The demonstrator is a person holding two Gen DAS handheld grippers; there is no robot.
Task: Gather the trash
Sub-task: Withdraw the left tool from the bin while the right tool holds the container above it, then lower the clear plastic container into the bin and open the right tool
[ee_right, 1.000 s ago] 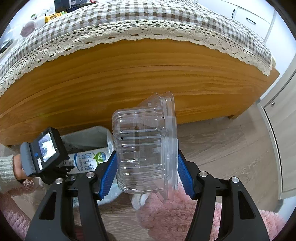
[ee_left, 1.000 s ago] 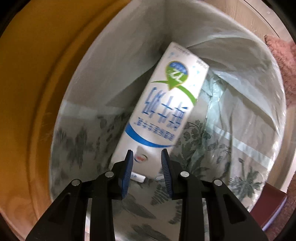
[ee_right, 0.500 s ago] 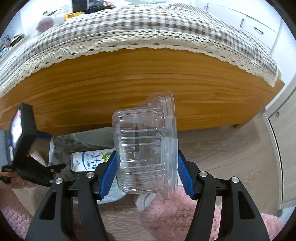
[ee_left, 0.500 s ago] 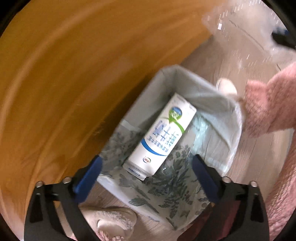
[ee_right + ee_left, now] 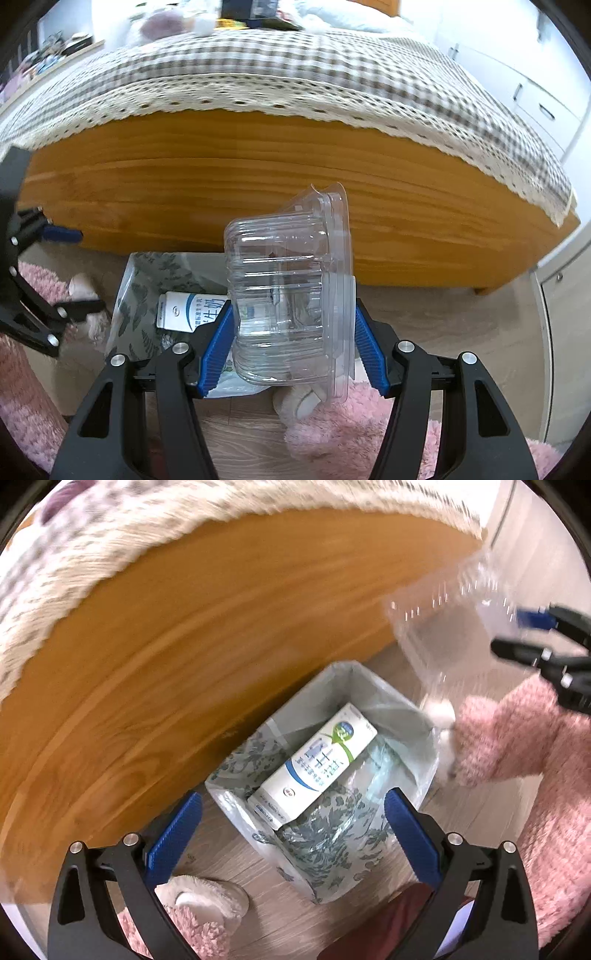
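Note:
A white milk carton (image 5: 317, 764) with blue and green print lies tilted inside the trash bin (image 5: 388, 690), which is lined with a leaf-patterned bag. My left gripper (image 5: 291, 808) hangs well above the bin, wide open with nothing between its fingers. My right gripper (image 5: 293, 321) is shut on a clear plastic clamshell container (image 5: 291, 291), held on its side above the floor next to the bin (image 5: 136, 291). The carton (image 5: 184, 310) shows behind the container. In the left wrist view the container (image 5: 443, 635) hangs to the upper right of the bin.
The wooden bed frame (image 5: 295, 177) rises right behind the bin, under a checked cover with a lace edge (image 5: 295, 74). Pink fluffy slippers (image 5: 199, 904) and pink plush (image 5: 517, 738) flank the bin on the wood floor. White cupboards (image 5: 535, 103) stand at the right.
My left gripper opened, let go of the milk carton in the bin and rose well above it. My right gripper, still holding the container, shifted closer to the bin.

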